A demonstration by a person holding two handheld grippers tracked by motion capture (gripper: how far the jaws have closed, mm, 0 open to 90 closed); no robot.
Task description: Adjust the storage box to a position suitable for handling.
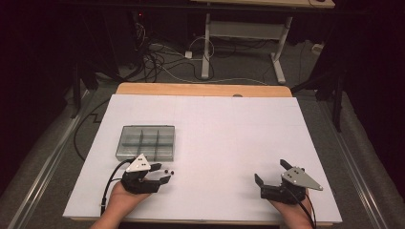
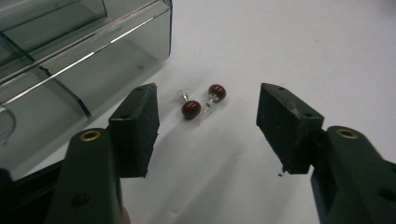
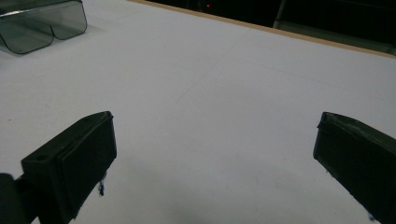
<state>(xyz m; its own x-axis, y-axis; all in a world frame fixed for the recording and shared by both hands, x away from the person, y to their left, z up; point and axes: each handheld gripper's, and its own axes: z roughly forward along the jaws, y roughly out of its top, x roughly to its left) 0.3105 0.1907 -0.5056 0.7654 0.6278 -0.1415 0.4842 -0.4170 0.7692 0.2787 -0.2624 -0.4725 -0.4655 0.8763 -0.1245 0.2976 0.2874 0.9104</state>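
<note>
Two small dark red ball earrings (image 2: 191, 109) (image 2: 217, 92) with thin metal posts lie side by side on the white table sheet, seen as two dark dots (image 1: 168, 171) in the high view. My left gripper (image 1: 159, 173) (image 2: 208, 128) stands open just short of them, jaws either side of the line to them, nothing held. A clear smoky compartment box (image 1: 145, 142) (image 2: 70, 70) sits right beside the earrings, at the left of the table. My right gripper (image 1: 271, 172) (image 3: 215, 158) rests open at the front right, nothing between its jaws.
The white sheet (image 1: 229, 133) covers a wooden table whose far edge (image 1: 205, 89) shows beyond it. Behind stand a desk frame (image 1: 248, 33) and cables (image 1: 157, 57) on the floor. The box corner (image 3: 42, 25) appears far off in the right gripper view.
</note>
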